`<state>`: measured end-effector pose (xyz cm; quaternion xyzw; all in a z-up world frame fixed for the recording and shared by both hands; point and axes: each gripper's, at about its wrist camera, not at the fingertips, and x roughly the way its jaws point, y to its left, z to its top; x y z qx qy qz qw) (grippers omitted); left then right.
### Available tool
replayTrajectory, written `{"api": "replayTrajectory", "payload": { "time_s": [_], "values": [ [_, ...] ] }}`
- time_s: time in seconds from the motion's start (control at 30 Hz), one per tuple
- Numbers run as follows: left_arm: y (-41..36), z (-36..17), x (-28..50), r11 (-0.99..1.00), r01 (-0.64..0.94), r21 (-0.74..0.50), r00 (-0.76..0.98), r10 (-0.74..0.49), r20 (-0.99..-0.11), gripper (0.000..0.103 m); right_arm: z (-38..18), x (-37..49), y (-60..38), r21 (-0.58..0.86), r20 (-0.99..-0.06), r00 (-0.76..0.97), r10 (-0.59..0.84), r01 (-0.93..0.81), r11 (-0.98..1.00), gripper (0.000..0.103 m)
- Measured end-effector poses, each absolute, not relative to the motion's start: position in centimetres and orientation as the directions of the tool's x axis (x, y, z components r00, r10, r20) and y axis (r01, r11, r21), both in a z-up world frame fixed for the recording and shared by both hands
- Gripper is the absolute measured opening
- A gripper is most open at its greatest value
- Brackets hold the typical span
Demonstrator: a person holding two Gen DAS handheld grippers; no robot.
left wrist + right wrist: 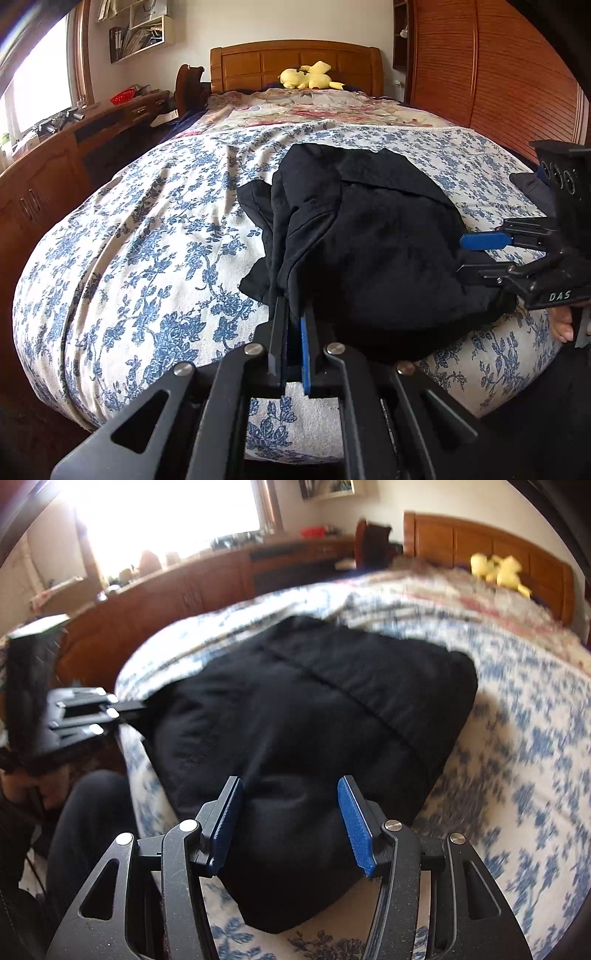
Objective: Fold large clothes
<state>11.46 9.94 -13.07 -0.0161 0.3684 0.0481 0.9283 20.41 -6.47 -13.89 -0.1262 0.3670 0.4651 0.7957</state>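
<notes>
Blue-flowered bed cover (147, 229) under everything. Black garment (369, 236) bunched at centre, partly folded. Left hand-held gripper (295, 314) at 6 o'clock, clamped narrow on a hanging edge of cloth. Right hand-held gripper (288, 794) at 3 o'clock, about half-wide, holding nothing, cloth between pads. Likely mid-fold; next: pinch near edge, carry toward 12 o'clock.

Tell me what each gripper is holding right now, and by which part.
The left gripper is shut on the black garment, pinching a fold at its near left edge. The right gripper is open over it, holding nothing.
</notes>
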Motion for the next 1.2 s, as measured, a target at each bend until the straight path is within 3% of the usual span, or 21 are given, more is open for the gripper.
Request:
{"api": "replayTrajectory", "payload": {
  "time_s": [0.33, 0.67, 0.9, 1.0, 1.2],
  "values": [
    [10.2, -12.8, 11.1, 0.994, -0.105, -0.011, 0.718, 0.068, -0.693, 0.006, -13.9, 19.8, -7.1, 0.111, -0.683, 0.333, 0.649, -0.832, 0.543, 0.054],
    [10.6, -11.7, 8.7, 0.996, -0.077, -0.032, 0.731, 0.035, -0.681, 0.032, -11.9, 19.8, -9.1, 0.098, -0.614, 0.42, 0.668, -0.799, 0.593, 0.054],
    [11.3, -13.3, 8.5, 0.996, -0.085, -0.038, 0.694, 0.032, -0.719, 0.035, -11.4, 21.0, -9.4, 0.099, -0.598, 0.451, 0.662, -0.779, 0.619, 0.054],
    [11.6, -14.4, 8.7, 0.994, -0.093, -0.051, 0.679, 0.026, -0.733, 0.036, -11.7, 21.7, -9.4, 0.118, -0.604, 0.452, 0.656, -0.763, 0.635, 0.063],
    [11.9, -15.5, 9.6, 0.992, -0.092, -0.085, 0.673, -0.001, -0.74, 0.036, -11.7, 24.2, -8.8, 0.101, -0.633, 0.459, 0.623, -0.749, 0.655, 0.071]
  ]
}}
